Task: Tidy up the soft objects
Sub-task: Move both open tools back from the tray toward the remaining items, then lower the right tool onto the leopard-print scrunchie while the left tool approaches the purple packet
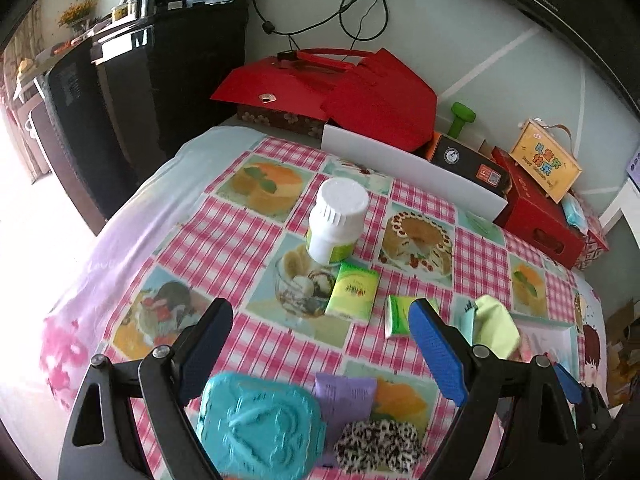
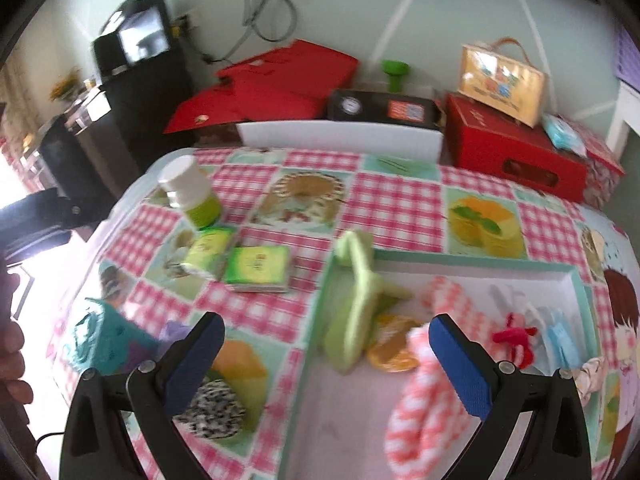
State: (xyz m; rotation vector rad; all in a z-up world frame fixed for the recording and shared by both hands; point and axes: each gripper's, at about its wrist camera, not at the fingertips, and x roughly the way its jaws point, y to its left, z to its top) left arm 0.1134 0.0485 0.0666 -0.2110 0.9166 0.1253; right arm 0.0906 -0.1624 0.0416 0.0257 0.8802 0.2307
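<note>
My left gripper hangs released; the speckled scrunchie lies just below it, light and squashy, so I'd pinch its middle. My right gripper is released over the tray

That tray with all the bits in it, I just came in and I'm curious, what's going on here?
Someone is sorting soft things into the tray with two hand-held claws. Both the left claw and the right claw are open and empty. A pink checked cloth and green cloth lie inside; tissue packs and a spotted scrunchie remain outside.
</note>
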